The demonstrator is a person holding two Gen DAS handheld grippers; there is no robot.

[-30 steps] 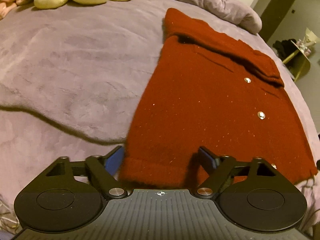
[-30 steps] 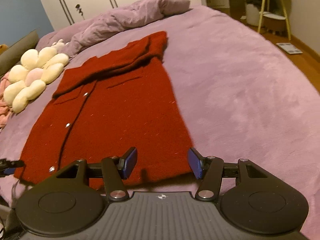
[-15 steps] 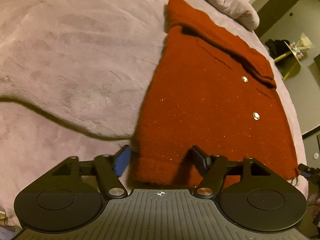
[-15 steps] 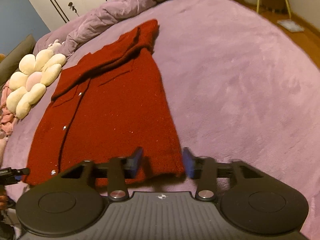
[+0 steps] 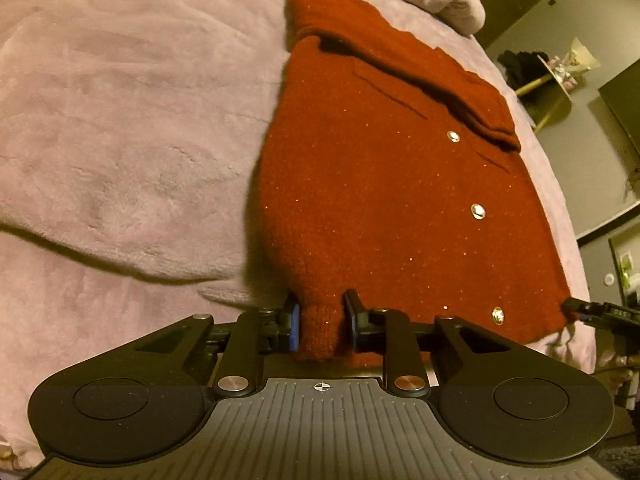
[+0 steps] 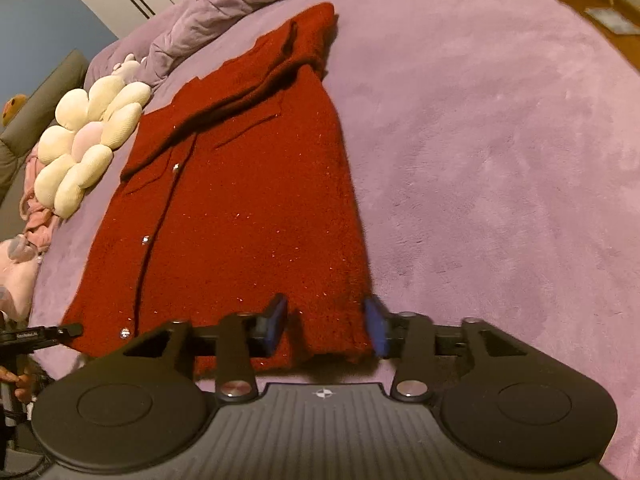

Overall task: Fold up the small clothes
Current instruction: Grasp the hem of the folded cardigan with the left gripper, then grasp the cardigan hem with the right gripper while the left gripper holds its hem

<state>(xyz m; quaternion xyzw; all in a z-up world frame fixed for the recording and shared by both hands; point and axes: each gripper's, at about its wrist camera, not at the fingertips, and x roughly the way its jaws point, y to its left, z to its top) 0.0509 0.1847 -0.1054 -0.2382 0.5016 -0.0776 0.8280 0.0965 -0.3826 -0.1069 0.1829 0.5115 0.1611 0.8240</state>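
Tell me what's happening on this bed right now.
A person with handheld tongs in each hand is taking a dark red knitted cardigan by its near hem on a purple plush blanket. The left tongs are closing, bunching one hem corner. The right tongs straddle the other corner, also closing.

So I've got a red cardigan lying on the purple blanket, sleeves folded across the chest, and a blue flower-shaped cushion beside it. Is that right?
One thing is off: the flower-shaped cushion is cream-yellow with a pale pink centre, not blue. The right wrist view shows it. The rest stands: the red cardigan lies on the purple blanket, sleeves folded across the chest, with the cushion beside it.
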